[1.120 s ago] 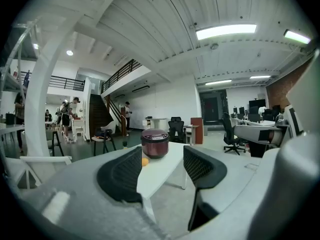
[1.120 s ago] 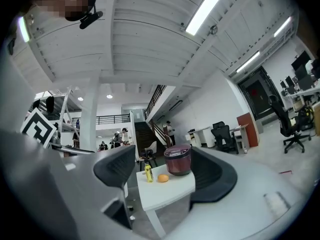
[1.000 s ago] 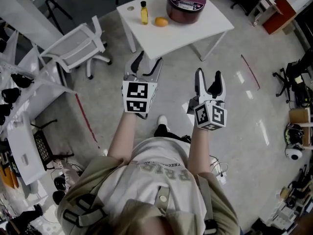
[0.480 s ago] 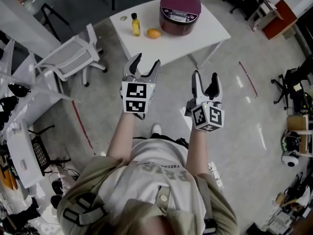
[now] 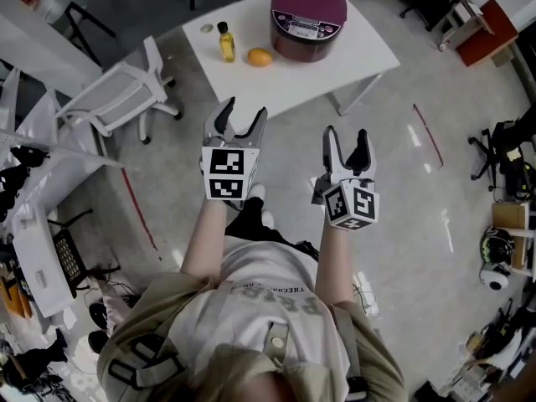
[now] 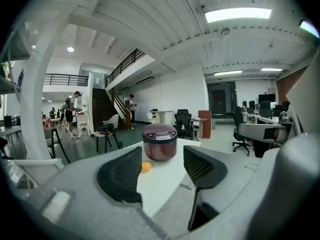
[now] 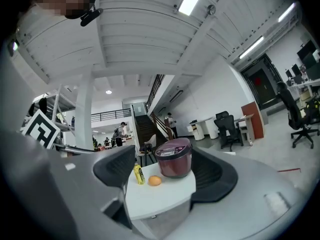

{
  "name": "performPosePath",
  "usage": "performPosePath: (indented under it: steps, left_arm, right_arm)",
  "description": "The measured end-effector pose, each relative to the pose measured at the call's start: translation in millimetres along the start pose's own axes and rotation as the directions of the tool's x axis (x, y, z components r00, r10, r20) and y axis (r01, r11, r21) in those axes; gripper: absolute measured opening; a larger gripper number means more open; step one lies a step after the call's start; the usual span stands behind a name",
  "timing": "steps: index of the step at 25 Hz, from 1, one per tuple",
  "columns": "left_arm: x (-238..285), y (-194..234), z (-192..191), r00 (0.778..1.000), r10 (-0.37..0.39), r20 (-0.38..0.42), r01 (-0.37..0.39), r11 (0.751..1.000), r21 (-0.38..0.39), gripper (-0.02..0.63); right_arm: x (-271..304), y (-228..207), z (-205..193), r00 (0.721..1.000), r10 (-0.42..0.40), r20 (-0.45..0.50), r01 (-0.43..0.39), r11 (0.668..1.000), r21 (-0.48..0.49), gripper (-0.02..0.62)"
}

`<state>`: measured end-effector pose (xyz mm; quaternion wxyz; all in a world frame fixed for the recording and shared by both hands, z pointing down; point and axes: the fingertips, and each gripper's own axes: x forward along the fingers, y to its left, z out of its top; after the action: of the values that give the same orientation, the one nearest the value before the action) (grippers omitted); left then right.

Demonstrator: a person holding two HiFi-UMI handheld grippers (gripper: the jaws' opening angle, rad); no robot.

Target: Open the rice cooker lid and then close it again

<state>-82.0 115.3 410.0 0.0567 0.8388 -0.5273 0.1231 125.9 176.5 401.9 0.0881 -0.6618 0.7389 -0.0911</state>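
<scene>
Maroon rice cooker [image 5: 308, 7] nearer than before; left tongs [image 5: 244, 110] and right tongs [image 5: 346, 134] wide, empty.

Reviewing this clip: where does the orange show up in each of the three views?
Head view: the orange is at top centre on the white table, left of the rice cooker.
Left gripper view: the orange is at centre, just below-left of the rice cooker.
Right gripper view: the orange is at lower centre, between the yellow bottle and the rice cooker.
Shared landmark: the rice cooker.
</scene>
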Motion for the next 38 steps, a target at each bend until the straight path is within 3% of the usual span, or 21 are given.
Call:
performPosePath:
  steps: [8,23,38]
  left_arm:
    - [41,3,-4,1.000,-0.018,-0.026,0.018,1.000,0.001,0.272]
    - [153,7,32,0.995,-0.102,0.002,0.101,0.995,0.026,0.276]
    - [255,38,79,0.990,-0.134,0.042,0.132,0.989,0.063,0.276]
  right_arm:
    - [33,-17,-12,1.000,-0.017,-0.021,0.017,1.000,0.012,0.328]
    - [124,-54,4,0.999,-0.049,-0.006,0.049,0.999,-0.016,0.330]
    - [236,-59,17,1.000,0.003,-0.003,-0.003,0.999,-0.046,0.330]
